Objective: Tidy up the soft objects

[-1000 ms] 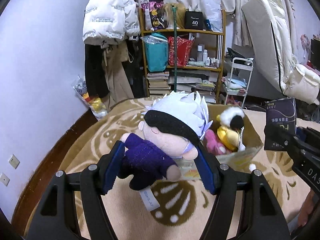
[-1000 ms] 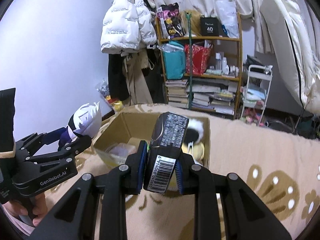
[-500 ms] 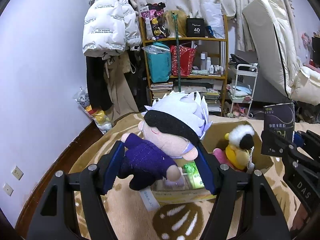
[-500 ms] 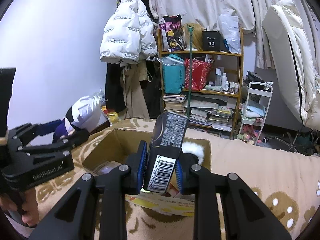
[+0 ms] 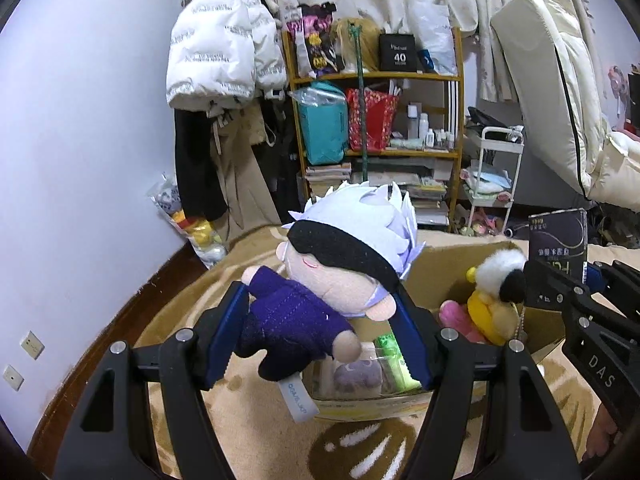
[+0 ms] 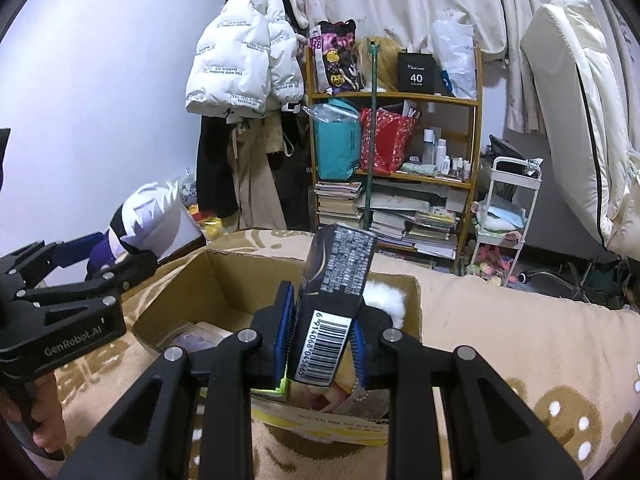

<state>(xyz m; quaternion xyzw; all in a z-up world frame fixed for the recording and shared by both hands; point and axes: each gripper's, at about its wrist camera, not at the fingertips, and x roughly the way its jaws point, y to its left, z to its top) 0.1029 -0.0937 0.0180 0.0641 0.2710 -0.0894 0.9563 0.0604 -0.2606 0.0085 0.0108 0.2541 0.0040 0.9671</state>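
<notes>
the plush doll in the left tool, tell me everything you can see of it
The plush doll is a soft fabric figure with spiky white felt hair, a black band over its eyes, a peach face and a dark purple outfit. A white sewn-in tag hangs below it. It lies tilted, head up and to the right, clamped between the blue pads of the left tool, held in the air over the near left part of the open cardboard box. Only the pads touch it.
</notes>
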